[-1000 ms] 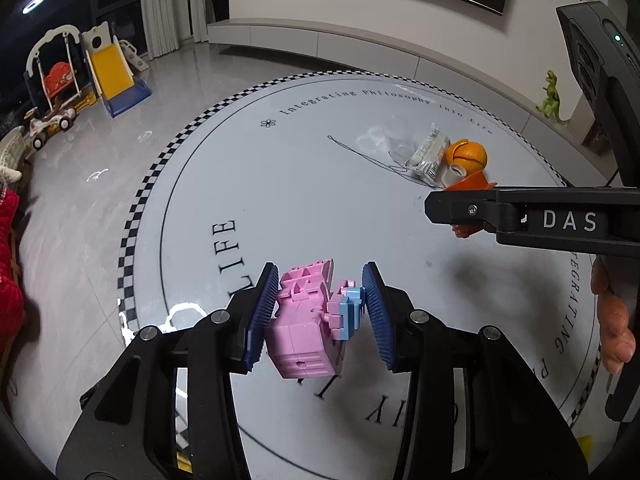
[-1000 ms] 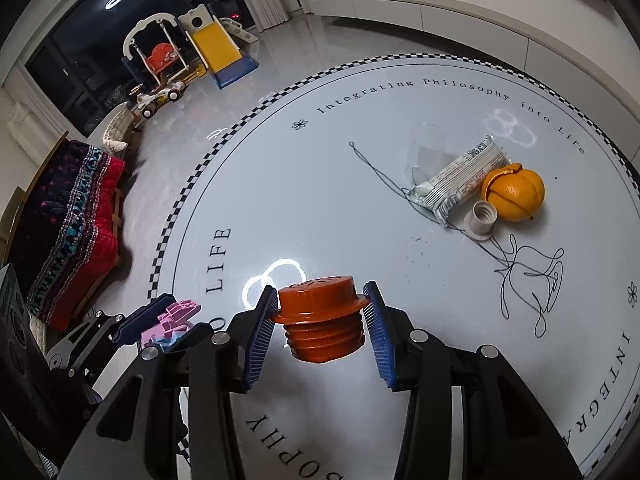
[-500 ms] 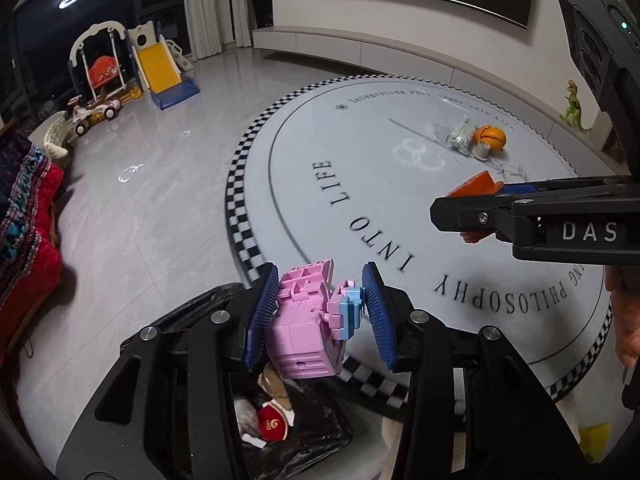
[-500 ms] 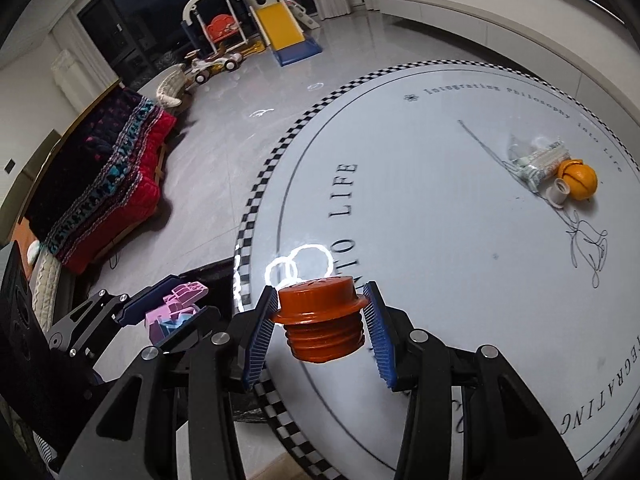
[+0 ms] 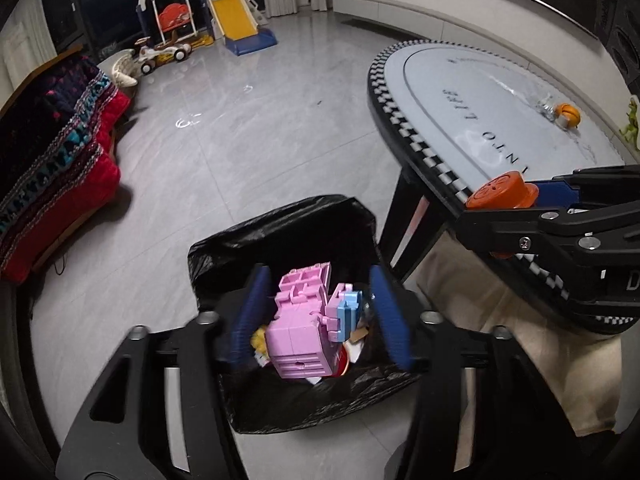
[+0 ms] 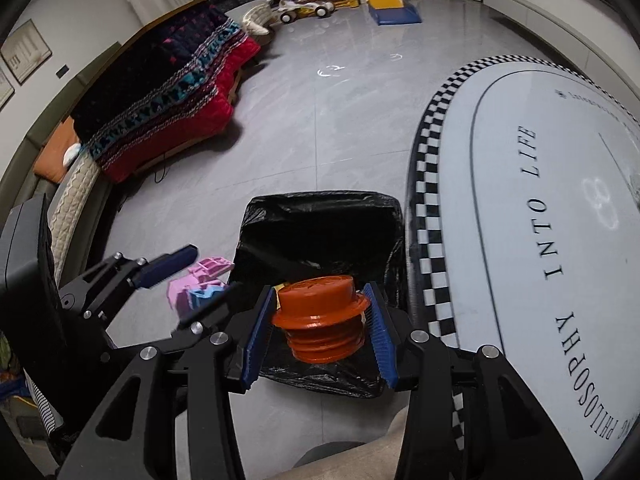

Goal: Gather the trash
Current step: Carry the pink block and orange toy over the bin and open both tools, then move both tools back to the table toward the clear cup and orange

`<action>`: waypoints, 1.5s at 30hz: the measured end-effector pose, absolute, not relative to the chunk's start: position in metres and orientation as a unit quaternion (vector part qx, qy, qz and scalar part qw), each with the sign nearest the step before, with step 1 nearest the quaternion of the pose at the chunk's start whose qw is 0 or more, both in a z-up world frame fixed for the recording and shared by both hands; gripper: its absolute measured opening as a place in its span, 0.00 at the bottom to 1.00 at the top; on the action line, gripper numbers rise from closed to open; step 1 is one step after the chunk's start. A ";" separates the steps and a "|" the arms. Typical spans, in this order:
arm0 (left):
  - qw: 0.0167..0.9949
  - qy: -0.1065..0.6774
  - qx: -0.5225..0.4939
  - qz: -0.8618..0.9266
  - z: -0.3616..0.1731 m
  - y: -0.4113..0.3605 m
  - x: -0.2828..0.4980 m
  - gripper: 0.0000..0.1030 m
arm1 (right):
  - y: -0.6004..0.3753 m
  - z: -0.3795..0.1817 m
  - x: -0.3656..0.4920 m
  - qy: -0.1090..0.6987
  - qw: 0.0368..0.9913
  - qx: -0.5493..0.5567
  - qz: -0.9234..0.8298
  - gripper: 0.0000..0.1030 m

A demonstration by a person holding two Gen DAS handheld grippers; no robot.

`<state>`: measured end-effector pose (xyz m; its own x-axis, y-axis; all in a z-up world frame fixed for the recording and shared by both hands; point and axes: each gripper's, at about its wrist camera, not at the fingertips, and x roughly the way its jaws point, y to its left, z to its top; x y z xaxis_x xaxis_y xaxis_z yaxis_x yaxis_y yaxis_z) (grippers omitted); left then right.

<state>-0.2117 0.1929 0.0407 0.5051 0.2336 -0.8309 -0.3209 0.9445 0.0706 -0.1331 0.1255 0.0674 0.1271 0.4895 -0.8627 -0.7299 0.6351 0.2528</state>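
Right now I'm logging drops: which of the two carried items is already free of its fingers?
The pink toy: clear gaps both sides, above the bin bag. The orange cap isn't.

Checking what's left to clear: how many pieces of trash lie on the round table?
3, clustered at the far side of the table: an orange, a white cap right by it, and a crumpled wrapper beside them. They look small; more may be hidden.
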 end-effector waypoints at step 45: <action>0.890 0.454 0.035 -0.019 0.060 0.038 -0.051 0.94 | -0.093 0.075 0.005 0.502 0.834 -0.001 0.228 0.66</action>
<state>-0.0512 0.0382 0.0599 0.5876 -0.0017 -0.8091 0.0653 0.9968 0.0453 0.0047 -0.0931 0.0753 0.3927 0.3788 -0.8380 -0.3815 0.8962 0.2263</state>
